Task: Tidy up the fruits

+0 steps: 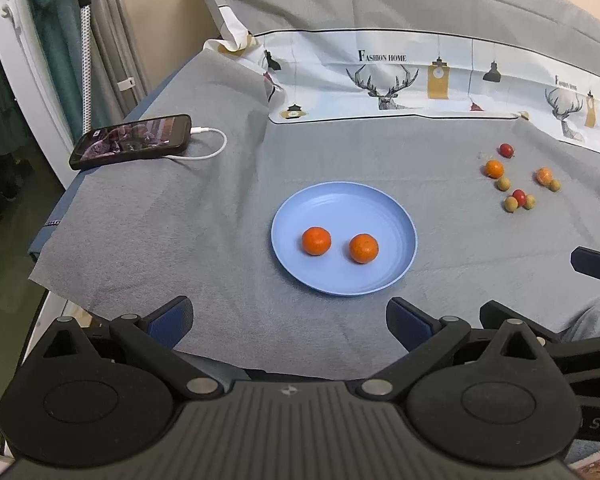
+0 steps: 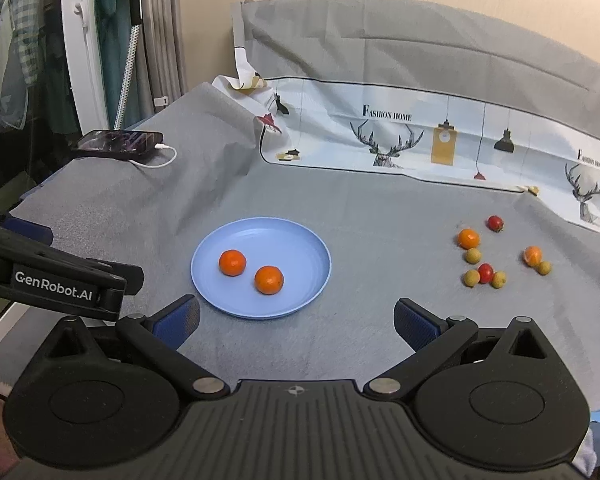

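2 round oranges point(image 1: 340, 244) on smooth blue plate point(image 1: 300, 208); both grippers' fingers point(image 1: 168, 320) spread, empty.

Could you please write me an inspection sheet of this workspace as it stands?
Surface: grey cloth, wrinkled at the back; printed deer cloth behind it.
Job's things: blue plate holding two oranges; loose group to the right: two oranges, two cherry tomatoes, four small yellow-green fruits.
Clutter: smartphone, screen lit.
Grippers: left gripper and right gripper, jaws apart, empty.
Cables: white charging cable plugged into the smartphone.
Surroundings: hanging clothes at left, beige wall.
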Demonstrator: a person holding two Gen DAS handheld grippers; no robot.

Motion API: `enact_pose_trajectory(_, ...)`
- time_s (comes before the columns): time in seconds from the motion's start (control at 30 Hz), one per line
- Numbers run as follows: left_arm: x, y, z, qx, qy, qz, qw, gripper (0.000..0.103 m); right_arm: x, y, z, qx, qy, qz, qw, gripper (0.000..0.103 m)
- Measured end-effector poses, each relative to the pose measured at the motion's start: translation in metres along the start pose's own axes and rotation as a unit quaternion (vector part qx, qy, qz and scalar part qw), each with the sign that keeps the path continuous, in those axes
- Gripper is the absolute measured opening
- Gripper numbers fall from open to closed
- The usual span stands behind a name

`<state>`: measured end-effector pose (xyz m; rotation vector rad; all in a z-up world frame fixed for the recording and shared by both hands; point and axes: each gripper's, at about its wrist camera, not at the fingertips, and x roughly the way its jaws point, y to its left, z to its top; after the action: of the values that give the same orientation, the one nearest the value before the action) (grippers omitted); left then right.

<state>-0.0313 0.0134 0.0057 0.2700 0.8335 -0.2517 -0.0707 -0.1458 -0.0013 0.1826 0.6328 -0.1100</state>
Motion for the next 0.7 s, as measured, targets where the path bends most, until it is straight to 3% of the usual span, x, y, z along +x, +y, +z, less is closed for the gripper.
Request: enact_pose_trajectory(0.7, 0.031, -0.027, 0.019, 0.024, 0.038, 0.020, 0.9988, 0.103, 0.029, -0.039, -0.010, 0.074, 0.029, 0.009, 0.997, 0.102)
